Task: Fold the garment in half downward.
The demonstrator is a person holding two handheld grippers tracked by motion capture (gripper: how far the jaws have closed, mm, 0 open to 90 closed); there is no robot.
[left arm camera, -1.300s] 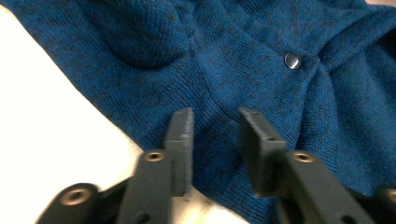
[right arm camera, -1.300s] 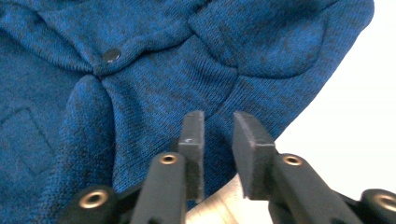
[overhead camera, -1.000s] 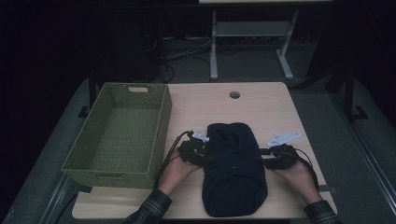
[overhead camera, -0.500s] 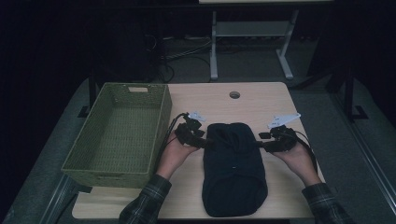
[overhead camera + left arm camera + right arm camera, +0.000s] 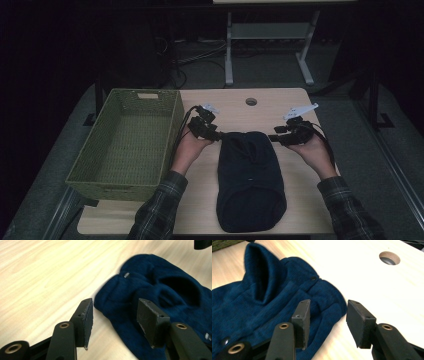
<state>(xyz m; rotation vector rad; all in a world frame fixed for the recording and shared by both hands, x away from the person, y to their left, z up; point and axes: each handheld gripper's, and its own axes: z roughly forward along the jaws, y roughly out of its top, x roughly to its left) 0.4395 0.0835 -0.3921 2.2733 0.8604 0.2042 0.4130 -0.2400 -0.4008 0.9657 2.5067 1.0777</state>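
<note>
- A green woven basket (image 5: 125, 142) sits on the left part of the light wooden worktop (image 5: 300, 200), well to the left of the dark blue knit garment (image 5: 250, 180).
- The garment lies flat on the worktop between the two hands, its long axis running from the near edge toward the far side, and just right of the basket.
- The left hand-held gripper (image 5: 212, 134), held in the person's left hand (image 5: 187, 150), sits at the garment's far-left corner, between the basket and the garment.
- In the left gripper view, that hand-held gripper (image 5: 113, 315) has its jaws spread wide, empty, straddling the garment's edge (image 5: 155, 297): one pad over bare wood, the other over the knit.
- A small light tag (image 5: 126, 275) shows on the fabric ahead of those jaws.
- The right hand-held gripper (image 5: 277, 139), in the right hand (image 5: 312, 152), sits at the garment's far-right corner, its grey plate uppermost.
- In the right gripper view, this hand-held gripper (image 5: 328, 317) is also wide apart and holding nothing, one pad over the garment's (image 5: 262, 302) rounded corner, the other over bare worktop.
- A dark snap (image 5: 313, 278) sits on the fabric beyond those jaws.
- A round cable hole (image 5: 389, 258) lies in the worktop beyond the garment's right corner.
- Plaid sleeves (image 5: 160, 210) enter from the near edge on either side of the garment.
</note>
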